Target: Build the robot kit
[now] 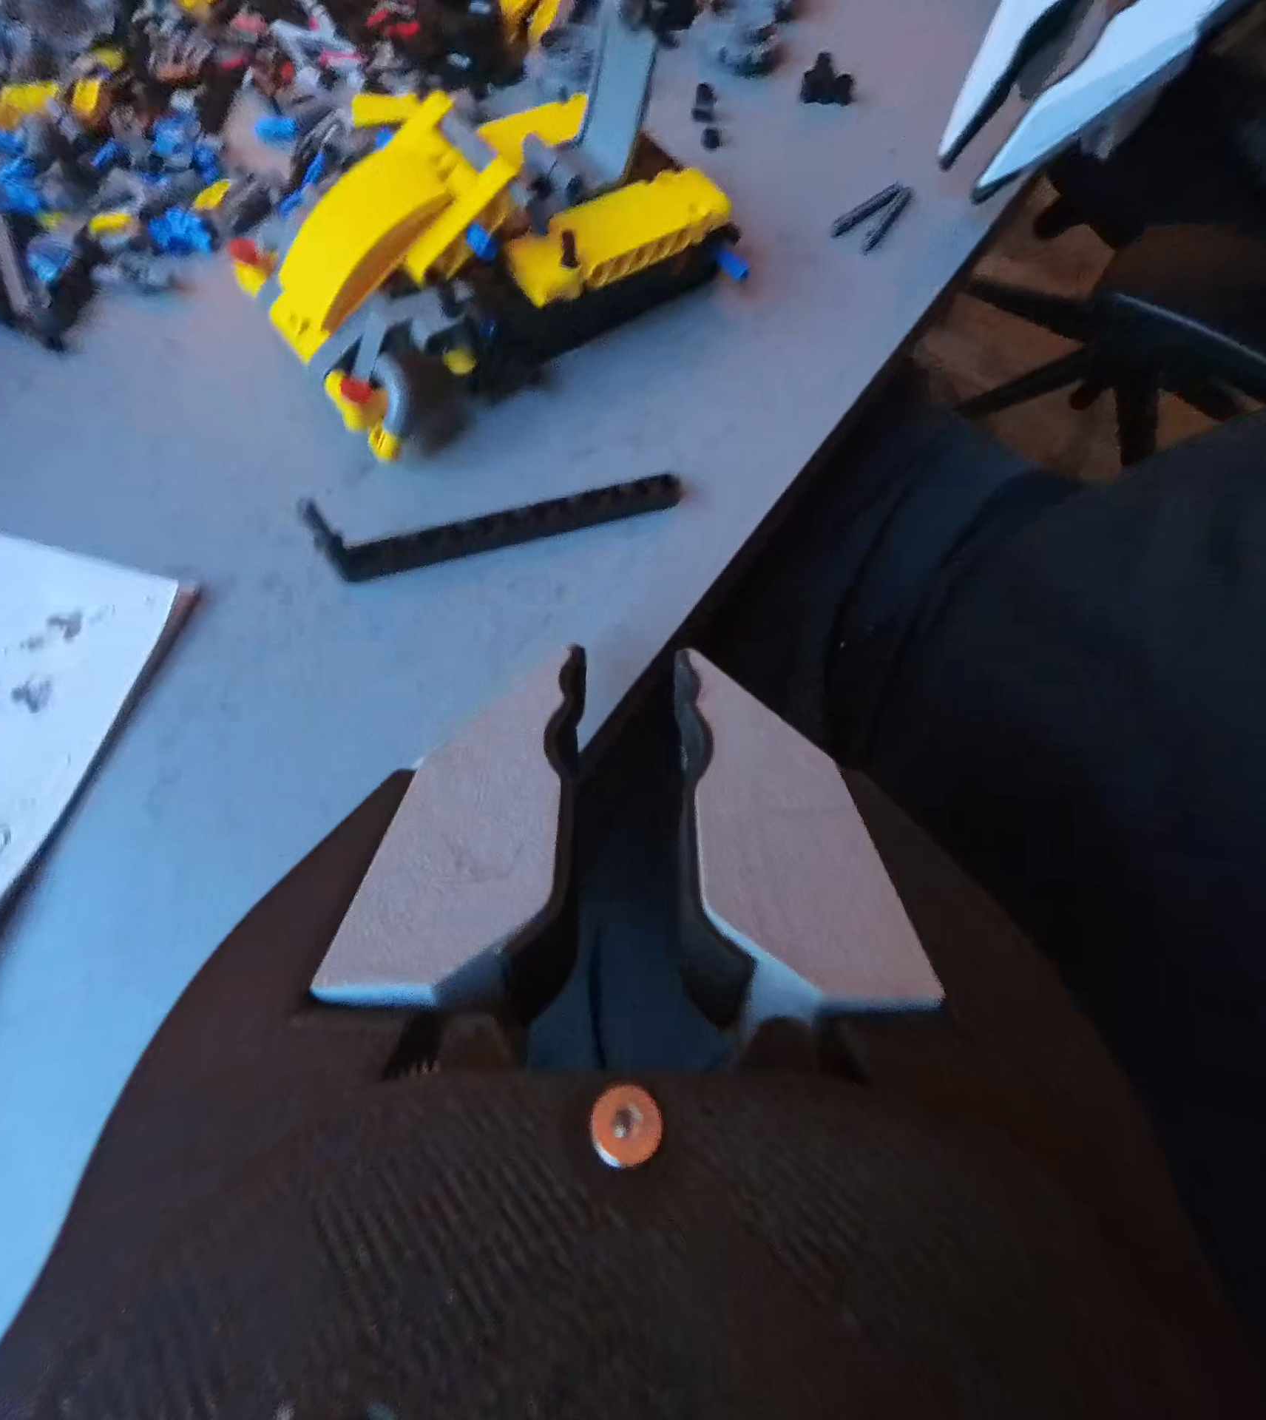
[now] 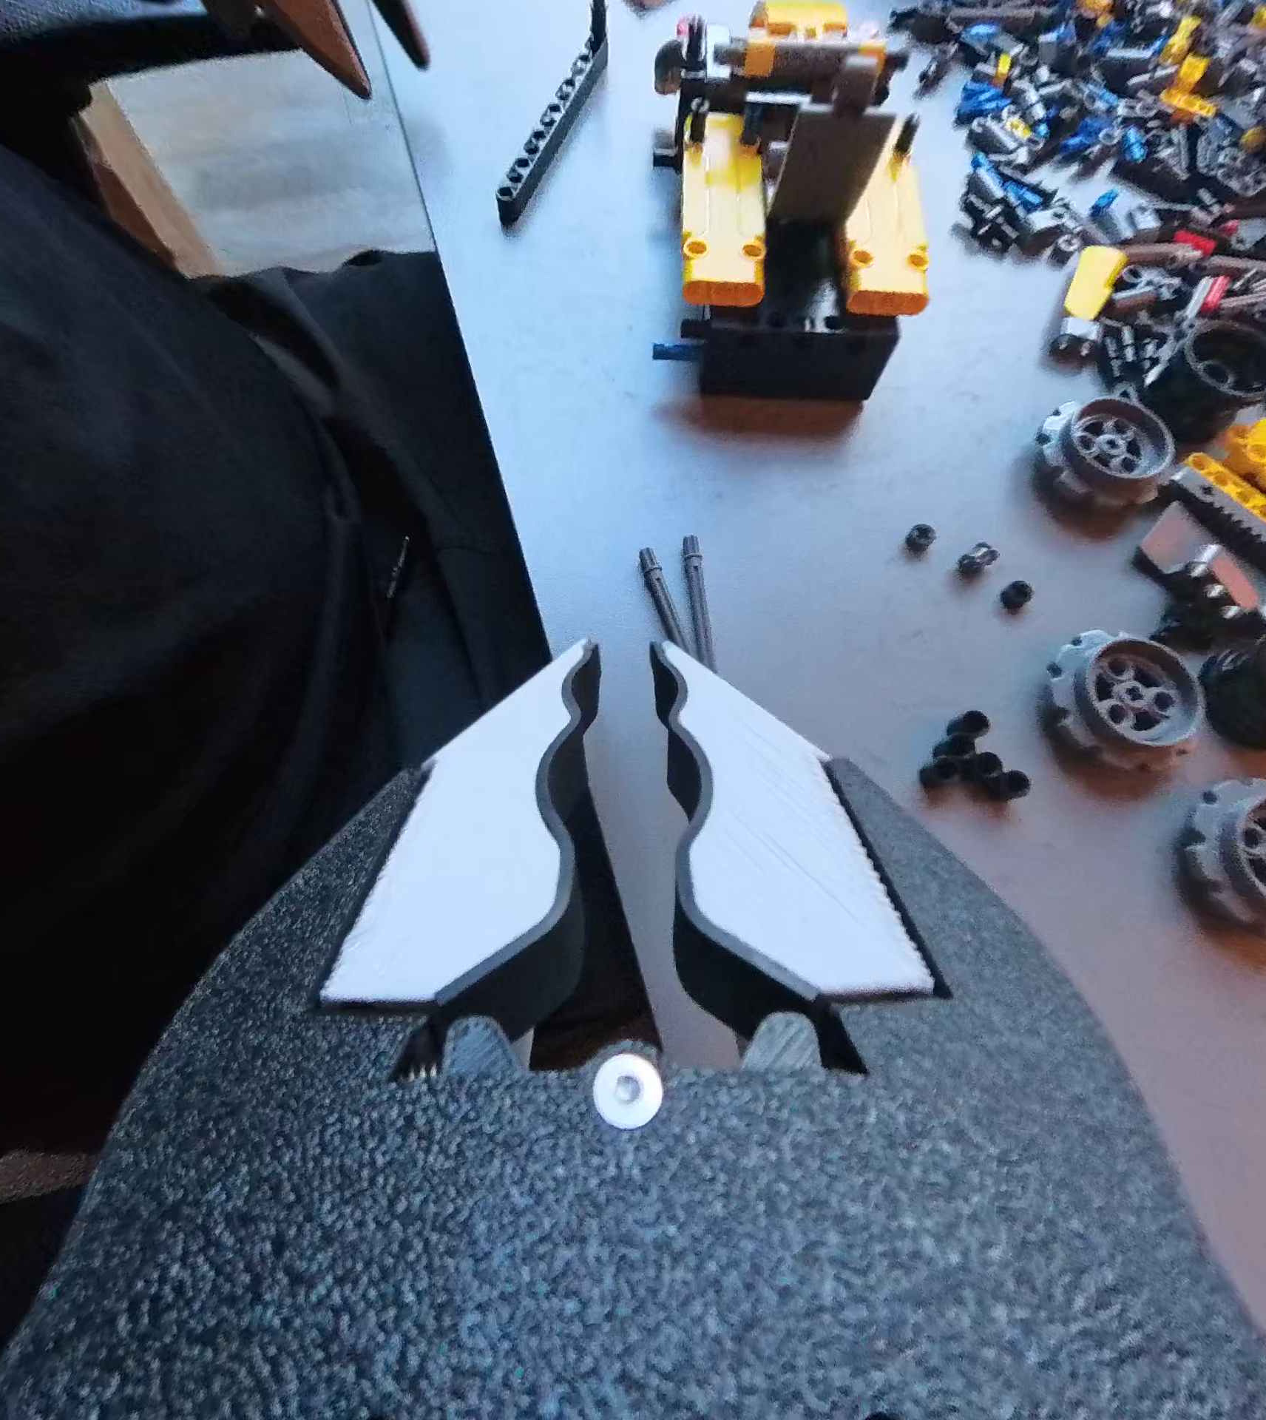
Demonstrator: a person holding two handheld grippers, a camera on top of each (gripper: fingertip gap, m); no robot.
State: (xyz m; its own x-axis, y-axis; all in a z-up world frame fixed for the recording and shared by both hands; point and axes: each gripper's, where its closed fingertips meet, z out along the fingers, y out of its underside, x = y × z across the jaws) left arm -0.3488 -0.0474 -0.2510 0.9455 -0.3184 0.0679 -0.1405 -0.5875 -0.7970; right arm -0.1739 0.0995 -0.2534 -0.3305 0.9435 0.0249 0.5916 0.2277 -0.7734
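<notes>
In the left wrist view, an open booklet (image 1: 23, 730) lies at the far left of the grey table (image 1: 192, 430). Beyond it spreads a pile of loose parts (image 1: 77, 154) in black, blue and yellow. Towards the middle stands a half-built yellow model (image 1: 476, 246), and a black L-shaped beam (image 1: 492, 530) lies flat just in front of it. The left gripper (image 1: 630, 668) hangs over the table's near edge, well short of the beam. Its jaws are a narrow gap apart and nothing sits between them. To the right is a person's dark clothing (image 1: 1075, 768).

In the right wrist view, the same clothing fills the left side, and the beam lies far off at the top. The right gripper (image 2: 624, 653) hovers low over the table, jaws slightly parted and empty. Two thin black axles (image 2: 680, 599) lie side by side just past its tips, their near ends hidden behind the right-hand finger; whether it touches them I cannot tell. The model stands well beyond. Farther right lie three small black bushes (image 2: 968, 561), a cluster of black pins (image 2: 972, 761), several grey wheels (image 2: 1122, 699) and more of the pile.
</notes>
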